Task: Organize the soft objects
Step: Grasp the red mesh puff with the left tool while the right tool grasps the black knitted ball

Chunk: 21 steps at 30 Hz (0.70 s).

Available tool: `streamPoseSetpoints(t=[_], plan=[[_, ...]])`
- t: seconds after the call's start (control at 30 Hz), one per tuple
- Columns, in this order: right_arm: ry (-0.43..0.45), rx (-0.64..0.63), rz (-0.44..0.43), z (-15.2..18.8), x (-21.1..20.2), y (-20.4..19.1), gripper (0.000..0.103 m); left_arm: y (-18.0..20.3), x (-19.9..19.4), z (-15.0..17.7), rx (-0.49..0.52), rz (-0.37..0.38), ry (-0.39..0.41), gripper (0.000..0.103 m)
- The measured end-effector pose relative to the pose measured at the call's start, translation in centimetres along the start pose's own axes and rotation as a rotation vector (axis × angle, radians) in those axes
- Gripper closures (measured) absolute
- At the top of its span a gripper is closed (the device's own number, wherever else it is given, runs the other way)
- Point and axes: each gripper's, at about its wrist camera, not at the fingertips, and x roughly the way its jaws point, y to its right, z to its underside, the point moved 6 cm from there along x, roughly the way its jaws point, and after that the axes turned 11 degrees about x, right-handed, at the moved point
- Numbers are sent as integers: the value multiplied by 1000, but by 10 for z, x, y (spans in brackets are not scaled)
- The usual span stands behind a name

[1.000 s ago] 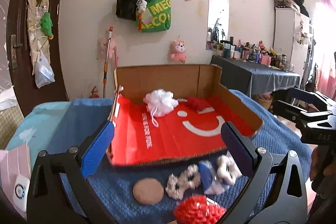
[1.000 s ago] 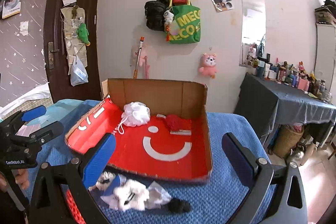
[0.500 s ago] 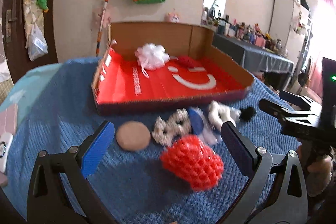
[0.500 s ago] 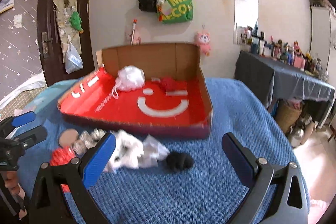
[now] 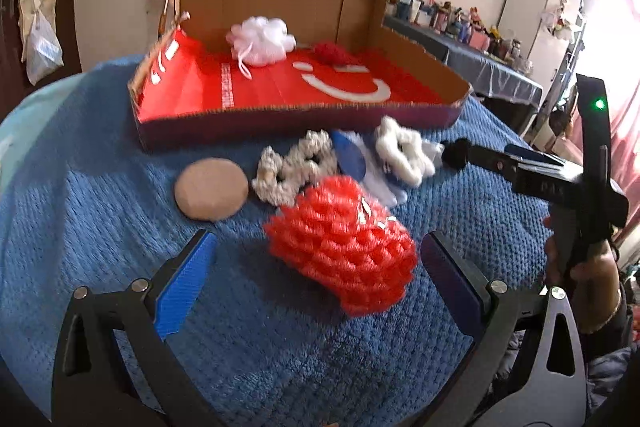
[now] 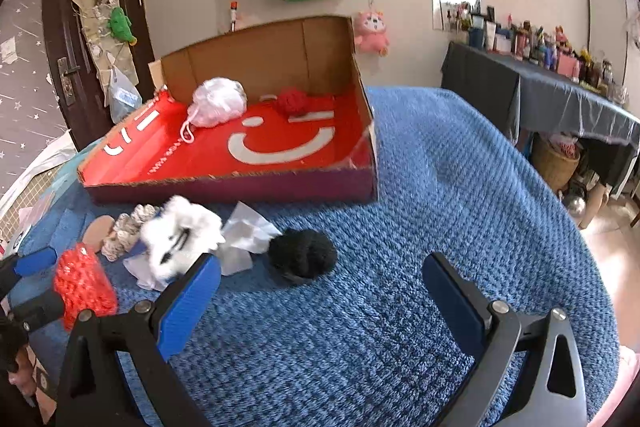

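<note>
We hold our left gripper (image 5: 316,267) with jaws spread wide either side of the bumpy red knitted pouch (image 5: 340,243) on the blue blanket (image 6: 460,187), likely to lift it into the red-lined cardboard tray (image 5: 280,91), while our right gripper (image 6: 320,287), equally spread, hovers near the black pompom (image 6: 302,255).

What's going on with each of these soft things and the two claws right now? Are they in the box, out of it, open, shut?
left gripper: open, empty, around the red sponge
right gripper: open, empty
red sponge: on the blanket, outside the box
white bath pouf: inside the box
red yarn ball: inside the box
black pom-pom: on the blanket, outside
tan round pad: on the blanket, outside
cardboard box: open-topped
</note>
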Motion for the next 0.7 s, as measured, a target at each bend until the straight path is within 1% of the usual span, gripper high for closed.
streamPoseSetpoints(t=[0.17, 0.27, 0.43, 0.47, 0.5, 0.53, 0.57, 0.63, 0.7], plan=[[-40, 7, -12, -4, 12, 6, 2, 0, 12, 7, -5, 26, -40, 0], [-62, -24, -7, -6, 17, 4, 7, 2, 19, 9, -7, 46, -54, 0], [-112, -32, -15, -5, 28, 3, 21, 5, 28, 11, -11, 75, -70, 1], [-115, -31, -16, -5, 28, 3, 22, 6, 30, 11, -14, 87, -71, 1], [-117, -29, -22, -5, 29, 3, 25, 5, 31, 11, -18, 92, -71, 3], [-117, -25, -30, -5, 28, 3, 30, 5, 33, 10, -22, 99, -71, 7], [-119, -22, -40, -5, 28, 4, 32, 5, 34, 9, -23, 102, -68, 10], [-129, -13, -54, -4, 30, 5, 39, 7, 35, 6, -18, 114, -56, 12], [-140, -3, -69, -4, 31, 5, 43, 9, 37, 3, -14, 133, -54, 15]])
